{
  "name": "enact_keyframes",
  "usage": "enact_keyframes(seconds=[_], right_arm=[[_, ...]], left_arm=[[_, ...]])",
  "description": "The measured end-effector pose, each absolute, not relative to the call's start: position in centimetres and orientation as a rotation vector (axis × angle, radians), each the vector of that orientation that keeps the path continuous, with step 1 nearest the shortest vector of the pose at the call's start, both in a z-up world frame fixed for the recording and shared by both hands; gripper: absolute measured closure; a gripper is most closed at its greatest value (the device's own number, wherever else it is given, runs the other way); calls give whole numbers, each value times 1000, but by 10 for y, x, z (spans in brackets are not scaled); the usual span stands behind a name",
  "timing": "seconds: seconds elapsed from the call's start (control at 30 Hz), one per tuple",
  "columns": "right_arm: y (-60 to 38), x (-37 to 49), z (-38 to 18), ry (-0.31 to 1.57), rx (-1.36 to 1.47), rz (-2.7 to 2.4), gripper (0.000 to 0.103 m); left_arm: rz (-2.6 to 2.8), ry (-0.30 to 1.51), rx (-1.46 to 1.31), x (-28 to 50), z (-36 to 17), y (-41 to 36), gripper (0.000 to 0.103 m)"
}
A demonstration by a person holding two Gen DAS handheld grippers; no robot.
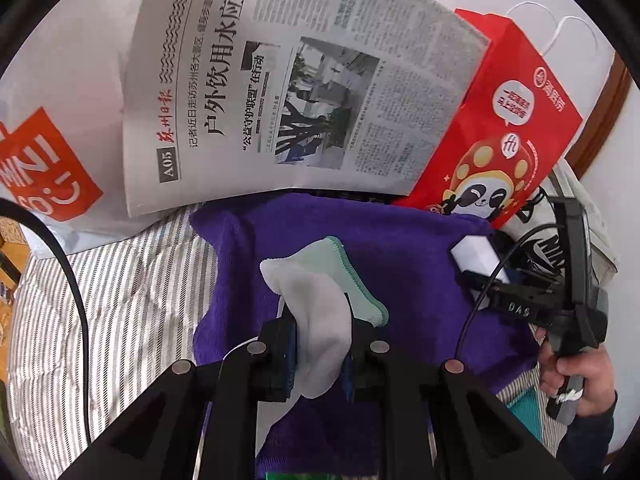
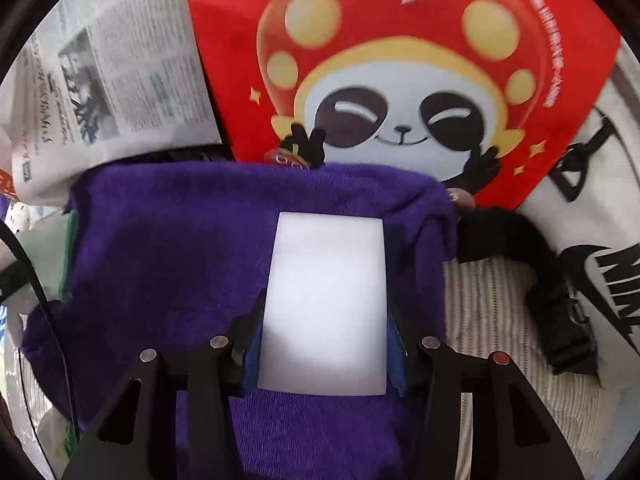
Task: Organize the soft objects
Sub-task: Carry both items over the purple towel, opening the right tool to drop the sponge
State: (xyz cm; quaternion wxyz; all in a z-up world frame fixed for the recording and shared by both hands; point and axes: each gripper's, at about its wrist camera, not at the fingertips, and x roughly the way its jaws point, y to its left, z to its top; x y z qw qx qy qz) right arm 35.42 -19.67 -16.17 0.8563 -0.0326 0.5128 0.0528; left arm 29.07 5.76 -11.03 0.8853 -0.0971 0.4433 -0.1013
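Striped bedding [image 1: 120, 300] lay under a purple plush towel [image 2: 168, 248], both held items hanging above it.
Left gripper [image 1: 320, 344] pinched a white sock [image 1: 316, 320] at lower centre; right gripper [image 2: 324, 344] clamped a white foam block [image 2: 326, 300], long axis running up the frame over the towel's right half.

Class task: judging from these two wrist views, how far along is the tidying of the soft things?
Done: a purple towel lies spread on the striped bedding. In hand: the left tongs grip a white and green cloth; the right tongs grip a white foam block over the towel. Left: setting both down.
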Motion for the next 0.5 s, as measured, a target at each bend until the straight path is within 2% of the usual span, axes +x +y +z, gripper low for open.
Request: enact_keyframes(seconds=[0.43, 0.5], right_arm=[[-206, 370, -175, 1086, -73, 113, 52], [-209, 369, -175, 1087, -62, 133, 46]], left_arm=[[-198, 972, -163, 332, -138, 42, 86], [-185, 982, -143, 335, -143, 40, 85]])
